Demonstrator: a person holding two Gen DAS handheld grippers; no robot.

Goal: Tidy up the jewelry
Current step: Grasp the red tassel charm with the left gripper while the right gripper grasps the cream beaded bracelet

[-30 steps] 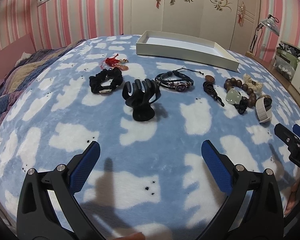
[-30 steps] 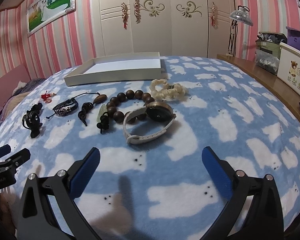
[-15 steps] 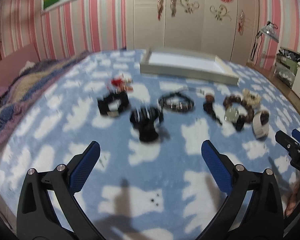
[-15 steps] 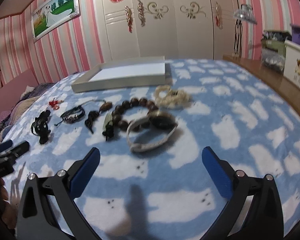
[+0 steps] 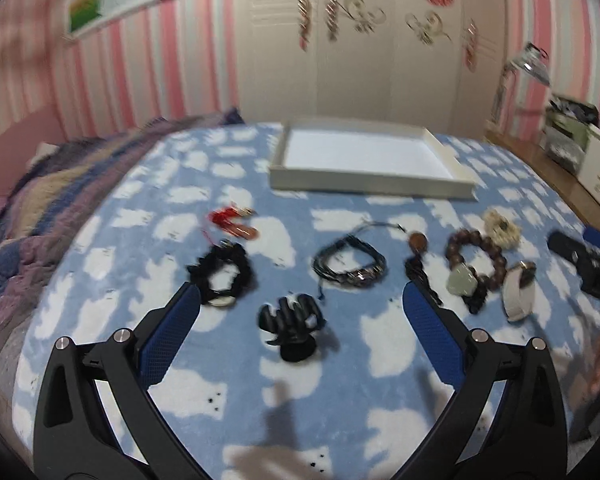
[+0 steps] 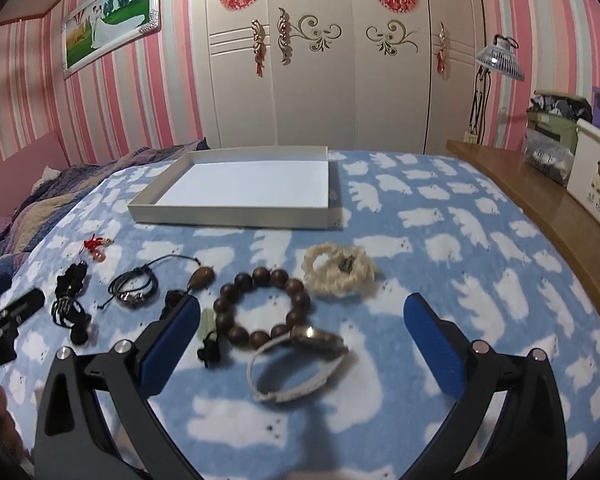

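On the bed (image 6: 480,248), both grippers (image 5: 300,308) (image 6: 302,312) are held apart, empty; the watch (image 6: 300,360) could snag the beads (image 6: 260,304) if lifted.

We have tilted both claws up and forward: the left claw (image 5: 300,312) now frames the hair clip (image 5: 292,326), the right claw (image 6: 300,320) the watch (image 6: 296,360).

Ahead of you a shallow white rectangular cardboard tray (image 6: 236,210) lies empty on the bed. Nearer, in a row: a red tassel charm (image 6: 94,246), black fabric scrunchie (image 5: 222,276), black plastic claw clip (image 5: 292,326), dark braided leather bracelet (image 6: 134,288), brown wooden bead bracelet (image 6: 262,306), cream woolly scrunchie (image 6: 338,270), and white-strapped wristwatch (image 6: 300,360) lying on its side.
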